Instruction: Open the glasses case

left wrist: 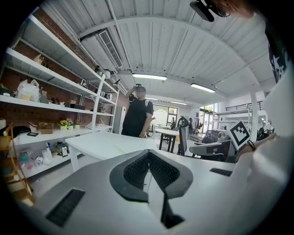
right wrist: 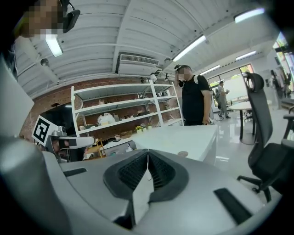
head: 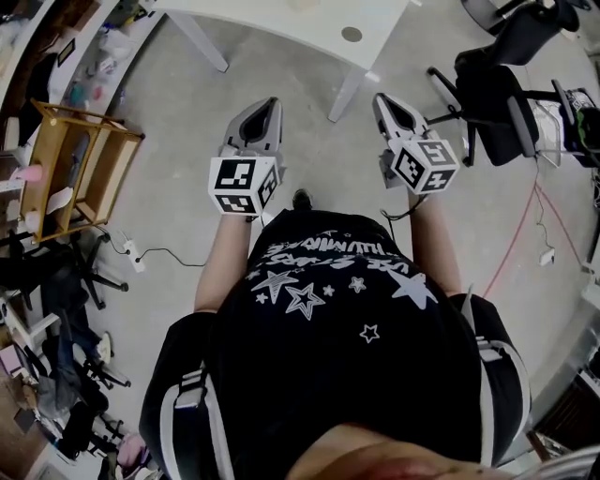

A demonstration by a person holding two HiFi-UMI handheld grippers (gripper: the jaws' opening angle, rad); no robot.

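1. Head view: I held the left hand-held gripper (head: 271, 103) and the right hand-held gripper (head: 383, 99) out in front of me over the grey floor (head: 309, 150), short of the white worktop (head: 281, 19). No glasses case showed on the worktop or anywhere else.
2. Left gripper view: the left hand-held gripper (left wrist: 148, 153) had its jaws pressed together with nothing between them. The worktop (left wrist: 105, 142) ahead showed no case.
3. Right gripper view: the right hand-held gripper (right wrist: 147, 153) was likewise fully closed and empty, and the case was absent here too. I judged that such a case would be light, stiff-shelled and smooth, so likely to skid. So 1 gripper should pin the base while the other lifts the front lip opposite the hinge.
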